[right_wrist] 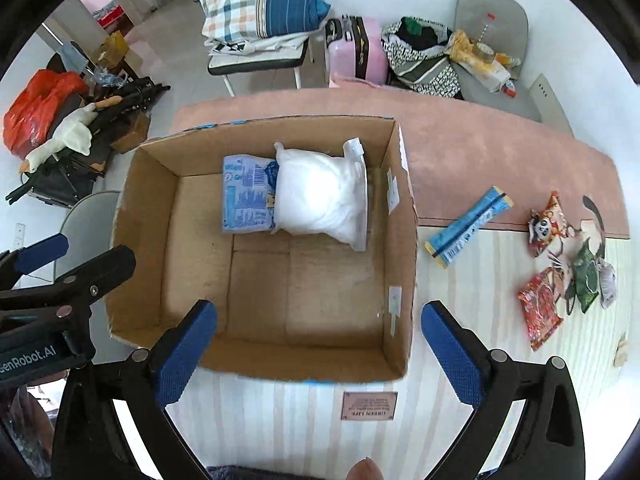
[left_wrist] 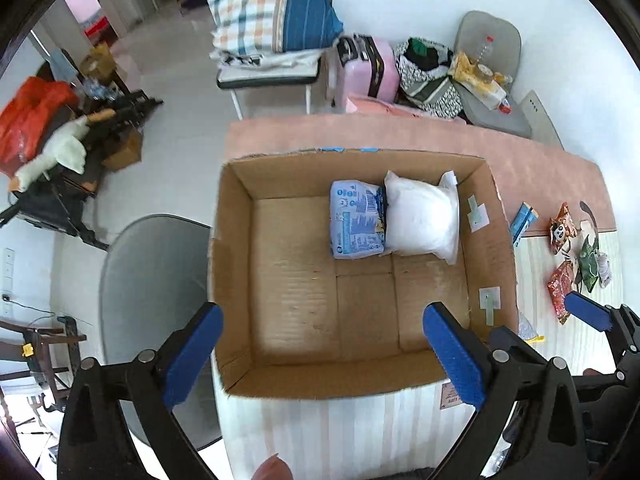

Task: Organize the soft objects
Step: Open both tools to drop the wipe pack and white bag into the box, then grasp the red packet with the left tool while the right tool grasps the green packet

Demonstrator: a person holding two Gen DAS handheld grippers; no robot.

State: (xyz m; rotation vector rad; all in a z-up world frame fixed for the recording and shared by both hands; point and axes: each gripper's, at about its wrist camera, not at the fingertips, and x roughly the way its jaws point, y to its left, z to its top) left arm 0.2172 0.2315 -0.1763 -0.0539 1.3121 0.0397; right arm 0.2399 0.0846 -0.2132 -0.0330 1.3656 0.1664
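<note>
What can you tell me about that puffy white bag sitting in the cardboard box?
The white bag looks like a soft, pillow-like pouch of glossy plastic, plump in the middle, with flat sealed edges and a tab sticking up at its far right corner. It lies flat on the floor of the box, in the far right part. Its left side presses against the blue pack beside it and slightly overlaps it. Neither gripper touches it; both hang open above the box's near edge.

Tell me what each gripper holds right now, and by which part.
Nothing is held. The left gripper and right gripper both hang open above the cardboard box, nothing between their fingers.
</note>
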